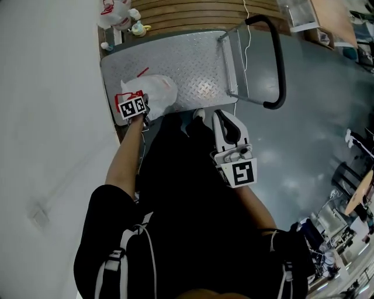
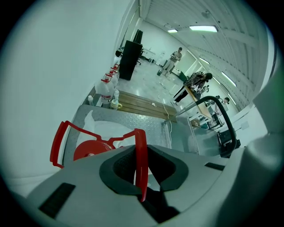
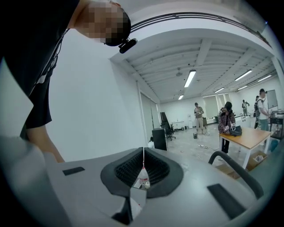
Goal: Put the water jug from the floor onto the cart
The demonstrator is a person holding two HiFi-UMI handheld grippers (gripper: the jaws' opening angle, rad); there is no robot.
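Observation:
The water jug (image 1: 156, 92) is translucent white with a red cap (image 2: 90, 149) and a red carry handle (image 2: 141, 153). It is over the near left corner of the cart's diamond-plate deck (image 1: 198, 61); I cannot tell whether it rests on the deck or hangs just above it. My left gripper (image 1: 140, 100) points steeply down and is shut on the red handle, which runs between the pads in the left gripper view. My right gripper (image 1: 225, 115) is held near the cart's front edge, its fingertips together and nothing between them (image 3: 143, 153).
The cart's black push handle (image 1: 274, 58) rises at the right. Beyond the cart lie a wooden slatted board (image 1: 198, 11) and several more jugs and bottles (image 1: 117, 14). A white wall (image 1: 47, 87) runs along the left. People and a table (image 3: 248, 135) are far off.

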